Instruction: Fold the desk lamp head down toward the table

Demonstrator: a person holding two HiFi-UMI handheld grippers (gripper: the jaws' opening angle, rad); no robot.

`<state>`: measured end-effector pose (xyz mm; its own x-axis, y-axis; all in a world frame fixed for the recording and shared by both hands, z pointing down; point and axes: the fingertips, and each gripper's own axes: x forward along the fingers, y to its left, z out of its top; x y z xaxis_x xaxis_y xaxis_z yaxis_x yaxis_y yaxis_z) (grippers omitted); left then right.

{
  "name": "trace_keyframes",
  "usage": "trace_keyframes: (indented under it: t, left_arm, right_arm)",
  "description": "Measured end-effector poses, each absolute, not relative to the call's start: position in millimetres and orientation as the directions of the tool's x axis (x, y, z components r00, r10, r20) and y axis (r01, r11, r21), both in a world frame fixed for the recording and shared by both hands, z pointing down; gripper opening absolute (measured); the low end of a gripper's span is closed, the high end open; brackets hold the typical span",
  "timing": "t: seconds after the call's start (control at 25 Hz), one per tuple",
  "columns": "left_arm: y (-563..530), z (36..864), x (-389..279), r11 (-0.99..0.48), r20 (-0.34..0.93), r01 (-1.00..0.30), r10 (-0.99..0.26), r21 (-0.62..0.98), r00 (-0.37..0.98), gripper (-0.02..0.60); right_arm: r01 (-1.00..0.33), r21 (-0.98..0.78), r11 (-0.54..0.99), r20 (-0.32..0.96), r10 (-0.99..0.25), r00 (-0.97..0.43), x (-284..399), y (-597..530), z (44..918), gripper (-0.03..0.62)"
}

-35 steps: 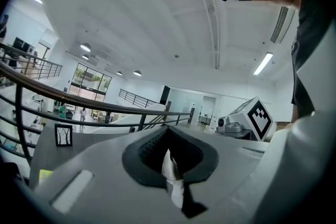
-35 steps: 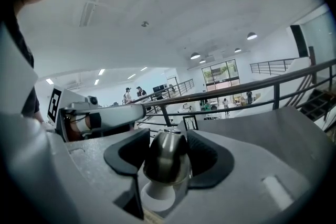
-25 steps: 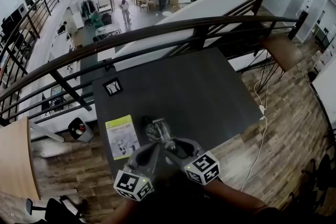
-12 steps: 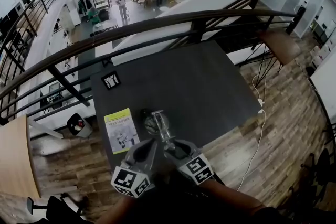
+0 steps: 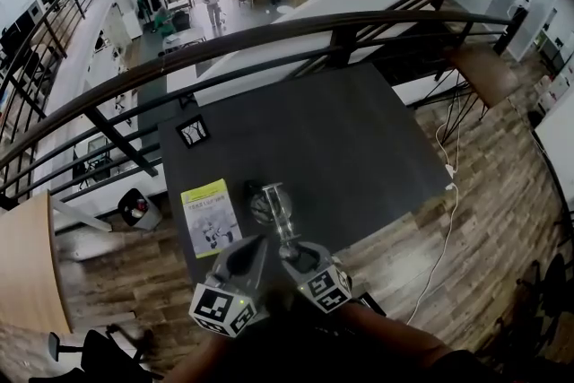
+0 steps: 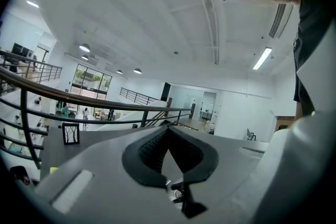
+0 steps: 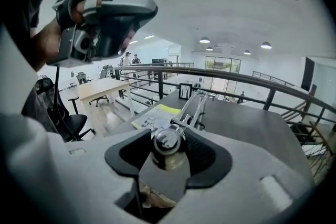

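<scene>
The right gripper (image 7: 168, 157) clamps the desk lamp's joint knob (image 7: 167, 140), and the lamp arm (image 7: 191, 107) runs ahead of its fingers. The left gripper (image 6: 167, 132) is pressed together and empty. The lamp head (image 5: 268, 204) sits beyond both fingertips above the table (image 5: 359, 148). Judgement: the fold is gripped but not complete.

Office mezzanine: railing (image 5: 269, 38), desk (image 7: 102, 86), chair (image 7: 71, 123).

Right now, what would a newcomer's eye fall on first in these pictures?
First, the chrome desk lamp at the near edge of the dark table, with the right gripper shut on a round metal knob of it. Left of the lamp lies a yellow-green booklet, and beyond the table a railing overlooks a hall below.
</scene>
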<state>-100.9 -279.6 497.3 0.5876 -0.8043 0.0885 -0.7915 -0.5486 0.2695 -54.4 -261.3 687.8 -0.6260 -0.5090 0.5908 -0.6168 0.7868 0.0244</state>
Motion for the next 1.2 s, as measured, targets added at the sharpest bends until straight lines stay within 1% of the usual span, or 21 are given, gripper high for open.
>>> trace_keyframes:
  t: [0.56, 1.2]
  left_arm:
    - [-283, 502, -115, -0.499, 0.115, -0.820, -0.831, 0.279, 0.544, 0.002]
    - [-283, 509, -120, -0.473, 0.135, -0.835, -0.842, 0.280, 0.522, 0.002]
  right_arm:
    - [-0.579, 0.087, 0.811, 0.682, -0.472, -0.559, -62, -278, 764, 0.207]
    - [-0.549, 0.133, 0.825, 0.709, -0.466, -0.529, -70, -295, 792, 0.209]
